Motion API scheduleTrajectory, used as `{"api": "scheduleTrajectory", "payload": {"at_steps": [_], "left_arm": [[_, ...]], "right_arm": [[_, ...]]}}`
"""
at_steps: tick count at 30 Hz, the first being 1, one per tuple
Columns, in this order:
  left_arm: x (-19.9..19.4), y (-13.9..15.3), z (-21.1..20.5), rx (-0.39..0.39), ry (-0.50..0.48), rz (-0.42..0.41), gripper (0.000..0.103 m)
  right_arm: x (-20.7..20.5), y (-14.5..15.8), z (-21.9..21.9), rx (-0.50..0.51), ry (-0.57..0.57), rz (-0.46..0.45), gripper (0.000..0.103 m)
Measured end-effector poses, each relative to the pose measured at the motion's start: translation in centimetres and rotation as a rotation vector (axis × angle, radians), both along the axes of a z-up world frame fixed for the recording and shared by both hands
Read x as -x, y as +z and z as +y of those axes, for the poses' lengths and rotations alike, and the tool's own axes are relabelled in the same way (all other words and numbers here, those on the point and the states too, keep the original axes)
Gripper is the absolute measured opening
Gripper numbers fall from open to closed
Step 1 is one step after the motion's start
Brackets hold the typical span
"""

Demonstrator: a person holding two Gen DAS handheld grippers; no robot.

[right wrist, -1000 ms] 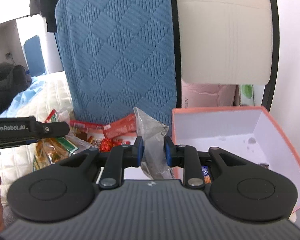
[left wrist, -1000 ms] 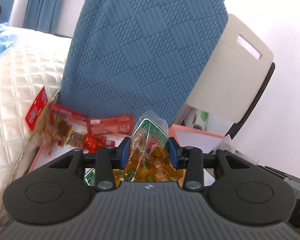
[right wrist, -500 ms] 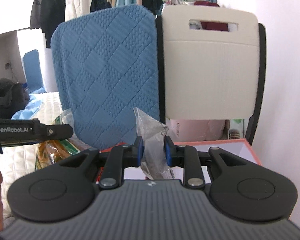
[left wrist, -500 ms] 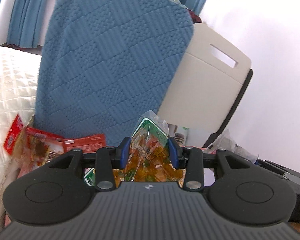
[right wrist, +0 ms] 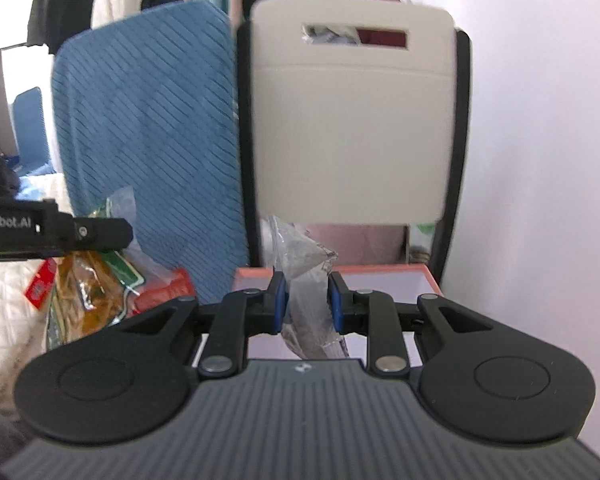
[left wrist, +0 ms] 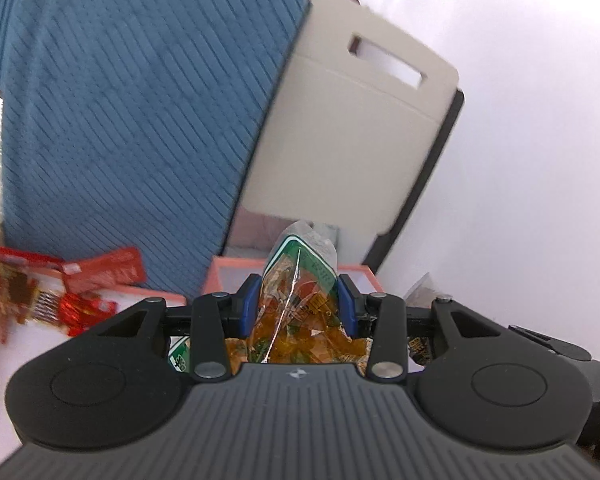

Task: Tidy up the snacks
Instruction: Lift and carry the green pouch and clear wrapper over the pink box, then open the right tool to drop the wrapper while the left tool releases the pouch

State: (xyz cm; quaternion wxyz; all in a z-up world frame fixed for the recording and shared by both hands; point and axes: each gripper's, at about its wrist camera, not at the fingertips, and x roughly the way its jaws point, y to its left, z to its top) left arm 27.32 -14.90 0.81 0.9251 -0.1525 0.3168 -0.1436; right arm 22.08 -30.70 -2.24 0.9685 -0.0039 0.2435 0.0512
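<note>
My left gripper [left wrist: 298, 300] is shut on a clear bag of orange snacks with a green label [left wrist: 300, 280], held above the pink-rimmed white box [left wrist: 356, 269]. The same bag [right wrist: 88, 280] hangs under the left gripper in the right wrist view. My right gripper [right wrist: 307, 300] is shut on a crinkled silver-clear snack packet [right wrist: 300, 256], held above the pink-rimmed box [right wrist: 384, 280]. Red snack packets [left wrist: 104, 272] lie on a second pink-rimmed tray [left wrist: 152, 294] at left.
A blue quilted chair back [left wrist: 140, 112] and a beige chair back [right wrist: 352, 128] stand right behind the boxes. A white wall [right wrist: 540, 160] closes the right side. A white quilted bed [right wrist: 8, 312] lies left. Clothes hang behind.
Both grippers have risen and shifted right with their packets; the left one now points at the right-hand box. Both views tilted upward, showing more of the chair backs.
</note>
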Motion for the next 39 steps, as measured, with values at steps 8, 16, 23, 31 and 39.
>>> {"api": "scheduleTrajectory", "payload": {"at_steps": [8,16,23,31,39], "left_arm": [[-1.4,-3.5,-4.2,-0.026,-0.072,0.085,0.046],[-2.4,-7.4,-7.1,-0.048,-0.141,0.188,0.046],[-3.4,-9.8,-8.4,-0.064,-0.175,0.259,0.047],[-3.7,-11.0,-9.0,-0.076,-0.195,0.273,0.054],[-2.7,-9.7,-8.1,-0.078,-0.196,0.238,0.072]], "right_arm": [[-0.6,-3.6,-3.5,-0.021,-0.05,0.087,0.026],[-1.2,-7.3,-6.1,-0.031,-0.079,0.172,0.026],[-2.7,-10.1,-6.9,-0.049,-0.096,0.243,0.026],[-4.1,-12.2,-7.2,-0.061,-0.102,0.3,0.027],[-3.7,-11.3,-7.7,-0.062,-0.12,0.305,0.039]]}}
